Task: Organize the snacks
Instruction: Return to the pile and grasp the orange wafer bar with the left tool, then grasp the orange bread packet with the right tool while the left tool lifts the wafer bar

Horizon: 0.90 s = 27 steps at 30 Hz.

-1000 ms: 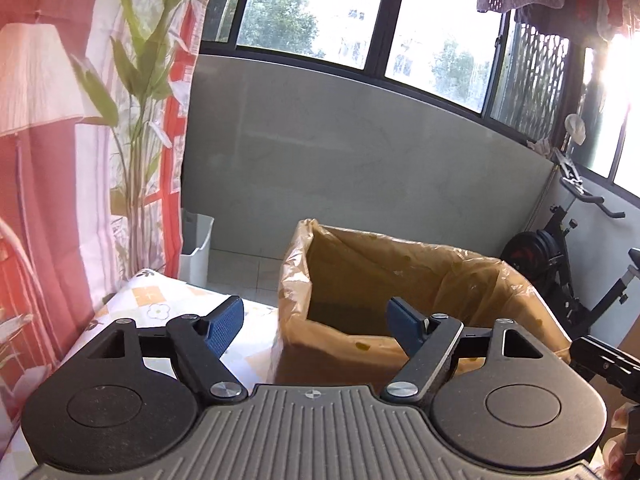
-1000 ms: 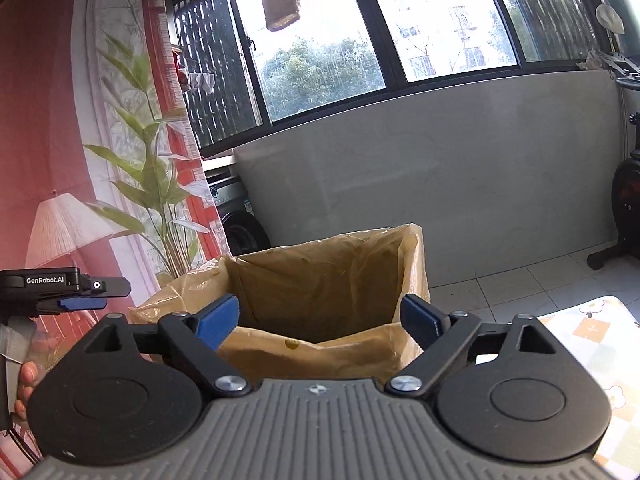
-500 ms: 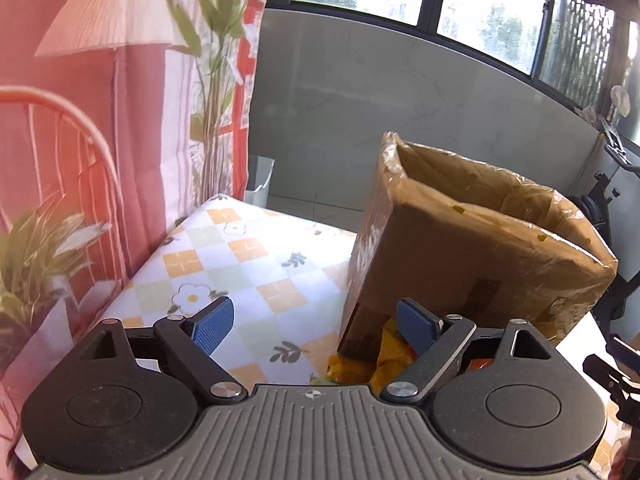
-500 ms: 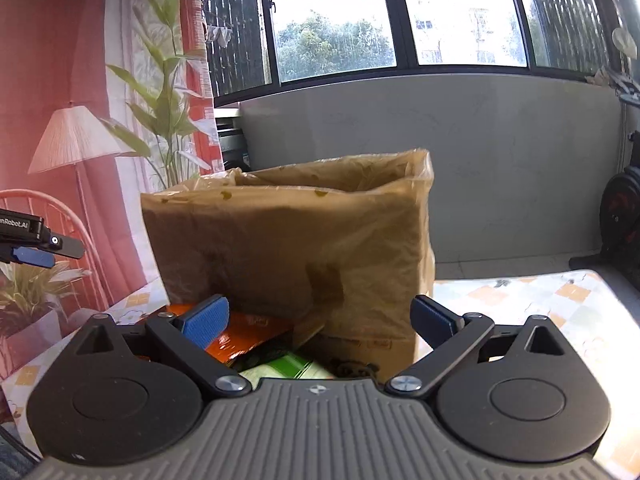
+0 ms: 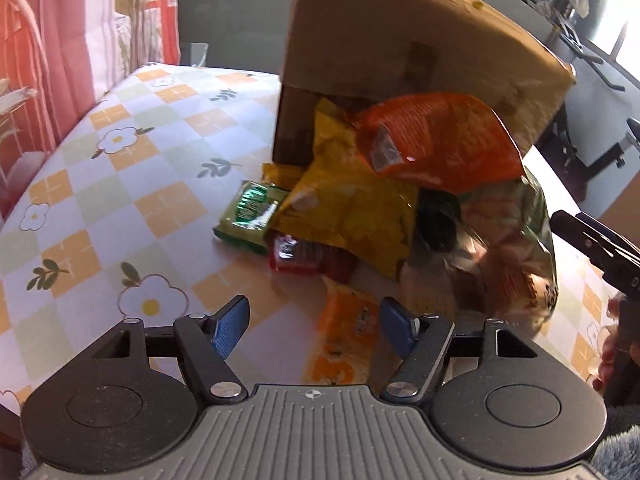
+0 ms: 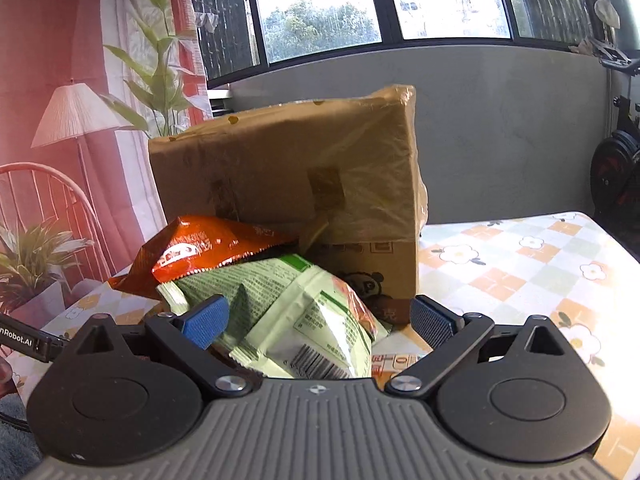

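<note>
You stood at a table [image 5: 120, 184] with a checked flower cloth, in a room with big windows [image 6: 328, 4] across the top and a red curtain [image 6: 48, 40] at the left.

The brown box [image 6: 280, 168] sat in the middle of the frame, wrapped in shiny plastic, and you could not see inside it.

Snacks lay piled against its front: an orange bag [image 5: 448, 144] on top, a yellow bag [image 5: 352, 216] under it, a pale green bag [image 6: 296, 312] low in the right wrist view, and small green [image 5: 248, 212] and red [image 5: 304, 256] packs at the left.

Your left gripper [image 5: 316, 326] had just closed a little, still apart, holding nothing, over a small orange pack [image 5: 348, 332]. Your right gripper [image 6: 320, 320] was wide around the pale green bag, not pinching it.
</note>
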Motion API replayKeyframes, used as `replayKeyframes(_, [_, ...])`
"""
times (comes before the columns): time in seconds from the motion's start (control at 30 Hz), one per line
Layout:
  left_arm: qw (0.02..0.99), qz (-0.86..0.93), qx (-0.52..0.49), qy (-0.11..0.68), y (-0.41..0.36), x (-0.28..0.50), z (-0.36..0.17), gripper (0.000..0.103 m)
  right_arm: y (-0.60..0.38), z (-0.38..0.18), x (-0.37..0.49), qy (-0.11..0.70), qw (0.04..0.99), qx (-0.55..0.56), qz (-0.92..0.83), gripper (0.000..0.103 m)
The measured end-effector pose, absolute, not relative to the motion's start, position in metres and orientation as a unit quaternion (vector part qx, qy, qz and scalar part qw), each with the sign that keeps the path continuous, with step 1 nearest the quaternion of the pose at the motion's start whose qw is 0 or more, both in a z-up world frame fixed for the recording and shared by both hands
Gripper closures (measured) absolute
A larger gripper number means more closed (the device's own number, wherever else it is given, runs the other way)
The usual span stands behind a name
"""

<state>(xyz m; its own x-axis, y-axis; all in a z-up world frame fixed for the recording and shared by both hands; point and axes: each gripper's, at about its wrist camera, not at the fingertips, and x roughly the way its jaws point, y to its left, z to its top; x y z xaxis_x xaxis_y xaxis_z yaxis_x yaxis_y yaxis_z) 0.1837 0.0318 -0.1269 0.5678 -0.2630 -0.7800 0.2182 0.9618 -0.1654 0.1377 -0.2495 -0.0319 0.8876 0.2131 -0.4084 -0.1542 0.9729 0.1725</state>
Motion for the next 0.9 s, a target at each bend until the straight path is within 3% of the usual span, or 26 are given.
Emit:
replayKeyframes(0.3, [0.862, -0.145, 0.011, 0.485, 0.023, 0.178, -0.151, 0.034, -0.238, -0.044, 0.137, 0.244, 0.964, 0.029, 0.107, 0.004])
replayKeyframes(0.4, [0.857, -0.140, 0.010, 0.496, 0.024, 0.185, -0.158, 0.045, -0.235, -0.047, 0.140, 0.250, 0.962, 0.029, 0.109, 0.004])
replayKeyframes(0.47, [0.856, -0.137, 0.014, 0.499, 0.022, 0.185, -0.161, 0.063, -0.232, -0.050, 0.143, 0.267, 0.958, 0.022, 0.103, 0.005])
replayKeyframes(0.9, [0.866, -0.115, 0.007, 0.487, 0.025, 0.186, -0.163, 0.064, -0.238, -0.068, 0.151, 0.324, 0.944, 0.014, 0.062, 0.005])
